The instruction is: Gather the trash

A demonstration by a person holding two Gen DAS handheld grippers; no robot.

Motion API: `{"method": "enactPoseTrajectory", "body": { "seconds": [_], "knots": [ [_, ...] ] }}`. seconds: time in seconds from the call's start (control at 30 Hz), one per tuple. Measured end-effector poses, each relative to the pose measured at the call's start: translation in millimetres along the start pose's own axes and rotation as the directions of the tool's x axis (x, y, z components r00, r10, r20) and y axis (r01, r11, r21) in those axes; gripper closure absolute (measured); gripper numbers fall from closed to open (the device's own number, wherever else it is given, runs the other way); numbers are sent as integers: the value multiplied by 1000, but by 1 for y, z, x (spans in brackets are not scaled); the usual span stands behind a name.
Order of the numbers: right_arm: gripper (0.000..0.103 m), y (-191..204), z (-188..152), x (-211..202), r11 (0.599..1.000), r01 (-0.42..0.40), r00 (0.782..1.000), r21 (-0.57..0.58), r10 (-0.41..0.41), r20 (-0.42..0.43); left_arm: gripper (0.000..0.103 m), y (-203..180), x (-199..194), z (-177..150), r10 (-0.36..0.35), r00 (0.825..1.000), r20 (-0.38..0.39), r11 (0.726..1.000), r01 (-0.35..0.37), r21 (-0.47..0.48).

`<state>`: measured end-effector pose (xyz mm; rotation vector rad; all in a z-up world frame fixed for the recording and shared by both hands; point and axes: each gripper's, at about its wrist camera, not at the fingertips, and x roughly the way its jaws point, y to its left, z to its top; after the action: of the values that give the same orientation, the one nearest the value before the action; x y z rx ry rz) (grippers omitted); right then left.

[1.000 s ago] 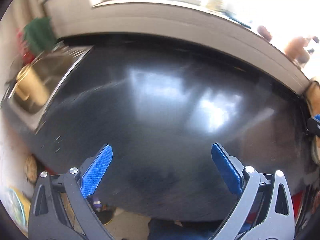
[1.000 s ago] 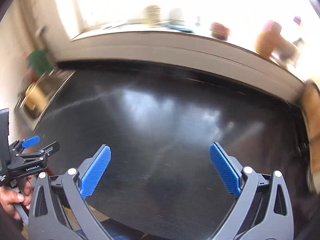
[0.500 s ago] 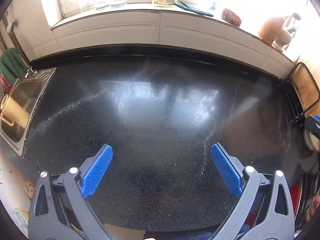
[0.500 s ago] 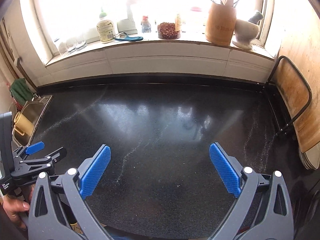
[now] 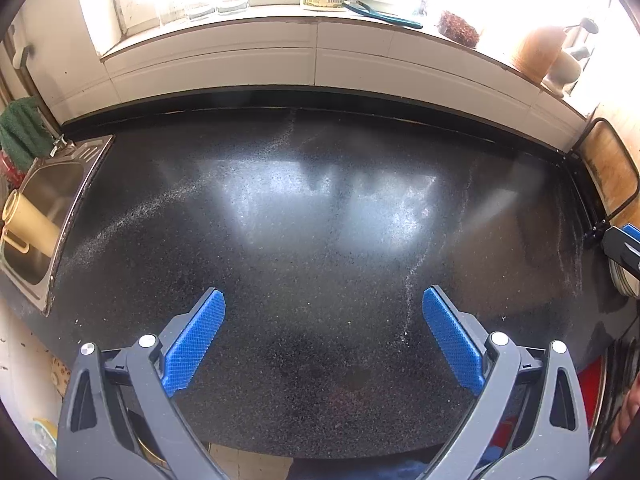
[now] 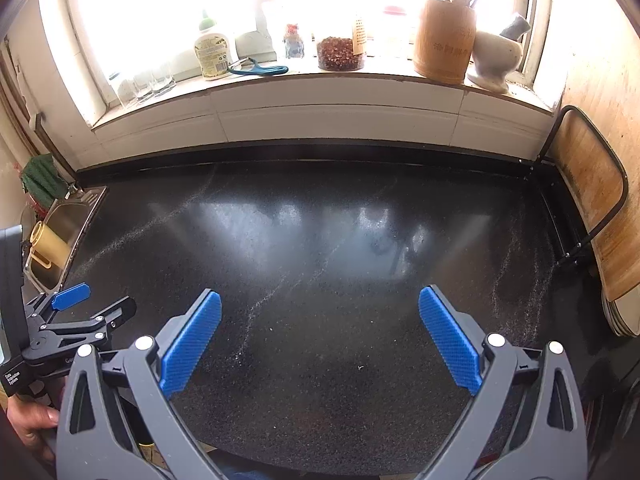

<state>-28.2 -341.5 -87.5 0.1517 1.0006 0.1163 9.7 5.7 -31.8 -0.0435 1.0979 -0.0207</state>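
Observation:
No trash shows on the black speckled countertop, which also fills the right wrist view; only faint white dust streaks lie on it. My left gripper is open and empty above the counter's near part. My right gripper is open and empty too, to the right of the left one. The left gripper also shows at the left edge of the right wrist view, held by a hand.
A steel sink with a yellow jug lies at the left. The windowsill holds a bottle, a jar, a wooden utensil holder and a mortar. Wooden boards stand in a rack at the right.
Both views swung upward and steadied; the windowsill is now in sharp view. Both grippers stayed open and empty.

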Motion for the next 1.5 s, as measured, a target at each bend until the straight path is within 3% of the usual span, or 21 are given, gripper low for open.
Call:
{"method": "enactPoseTrajectory", "body": {
  "seconds": [1.5],
  "knots": [
    [7, 3, 2, 12, 1000, -9, 999, 15, 9, -40, 7, -3, 4, 7, 5, 1000, 2, 1000, -5, 17]
  ]
}}
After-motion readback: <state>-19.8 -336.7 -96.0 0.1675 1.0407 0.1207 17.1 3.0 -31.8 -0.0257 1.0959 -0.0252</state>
